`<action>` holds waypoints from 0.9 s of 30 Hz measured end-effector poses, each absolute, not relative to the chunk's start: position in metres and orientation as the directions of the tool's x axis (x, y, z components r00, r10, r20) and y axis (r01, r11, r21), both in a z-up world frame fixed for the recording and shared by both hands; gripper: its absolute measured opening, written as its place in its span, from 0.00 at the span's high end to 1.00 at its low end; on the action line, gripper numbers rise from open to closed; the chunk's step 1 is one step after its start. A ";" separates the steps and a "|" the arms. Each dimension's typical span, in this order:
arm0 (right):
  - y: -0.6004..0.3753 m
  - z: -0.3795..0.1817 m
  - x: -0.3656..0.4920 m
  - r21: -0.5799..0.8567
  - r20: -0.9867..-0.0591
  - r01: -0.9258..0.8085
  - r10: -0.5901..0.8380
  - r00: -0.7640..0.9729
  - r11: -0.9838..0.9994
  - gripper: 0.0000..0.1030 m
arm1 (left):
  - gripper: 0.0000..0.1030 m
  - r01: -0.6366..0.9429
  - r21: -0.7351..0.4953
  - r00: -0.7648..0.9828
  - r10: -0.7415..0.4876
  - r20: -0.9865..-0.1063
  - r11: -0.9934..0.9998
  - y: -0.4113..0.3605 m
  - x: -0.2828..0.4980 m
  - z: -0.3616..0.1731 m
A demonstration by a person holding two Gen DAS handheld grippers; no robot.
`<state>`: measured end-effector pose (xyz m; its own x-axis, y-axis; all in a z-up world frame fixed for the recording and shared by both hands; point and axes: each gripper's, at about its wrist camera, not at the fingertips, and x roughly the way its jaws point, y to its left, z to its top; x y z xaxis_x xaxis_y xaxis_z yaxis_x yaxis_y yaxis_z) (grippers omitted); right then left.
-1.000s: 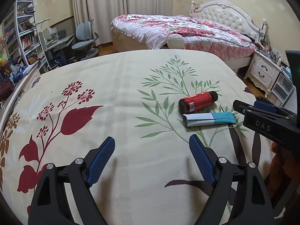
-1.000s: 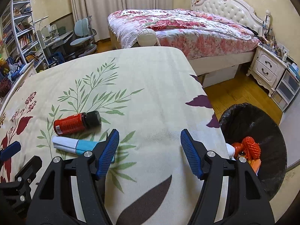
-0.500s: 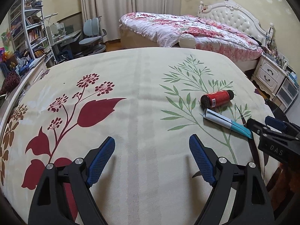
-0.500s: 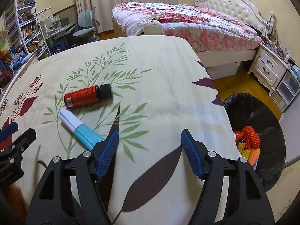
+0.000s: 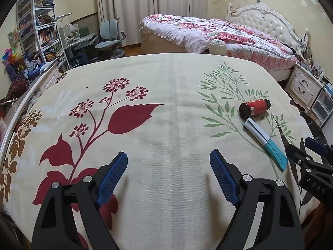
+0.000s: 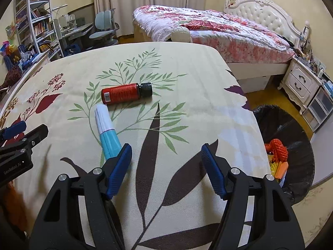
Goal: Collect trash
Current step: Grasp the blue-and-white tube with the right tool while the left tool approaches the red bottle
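Where the cream floral cloth (image 6: pixel 187 108) covers the table, we find two pieces of trash lying near one another; a red bottle (image 6: pixel 122 93) with a black cap rests on its side on the green leaf print; a flat white and teal packet (image 6: pixel 107 132) lies just beside it, nearer the cameras. We note the left gripper (image 5: pixel 168 173) standing wide over bare cloth with nothing between its blue pads, well to the left of both items; the bottle (image 5: pixel 254 108) and packet (image 5: pixel 266 141) appear at the right of its view. We note the right gripper (image 6: pixel 166 162) parted to a moderate gap, likewise empty; its left pad (image 6: pixel 118 168) overlaps the teal end of the packet in the view, and we cannot tell whether they touch. Beside the table's right edge stands a black-lined bin (image 6: pixel 299 137) on the floor; it holds orange and yellow refuse (image 6: pixel 277 156).
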<state>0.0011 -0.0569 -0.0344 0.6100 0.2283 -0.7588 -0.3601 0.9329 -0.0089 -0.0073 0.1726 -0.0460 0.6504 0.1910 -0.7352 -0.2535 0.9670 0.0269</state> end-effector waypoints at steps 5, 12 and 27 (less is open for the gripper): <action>-0.035 -0.031 -0.002 0.007 -0.756 -0.422 0.281 0.591 0.907 0.36 | 0.21 -0.293 0.019 0.641 0.211 -0.738 0.956 0.191 -0.011 -0.047; -0.008 -0.039 0.004 0.010 -0.777 -0.476 0.306 0.550 0.879 0.55 | 0.21 -0.304 0.006 0.639 0.208 -0.741 0.953 0.199 -0.014 -0.048; -0.051 -0.041 0.006 -0.019 -0.768 -0.383 0.232 0.597 0.923 0.82 | 0.21 -0.229 0.034 0.654 0.179 -0.735 0.973 0.172 -0.005 -0.047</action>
<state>0.0064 -0.0512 -0.0414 0.5966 0.2318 -0.7683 -0.3834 0.9234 -0.0191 -0.0049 0.1719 -0.0471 0.6537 0.1793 -0.7352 -0.2285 0.9729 0.0341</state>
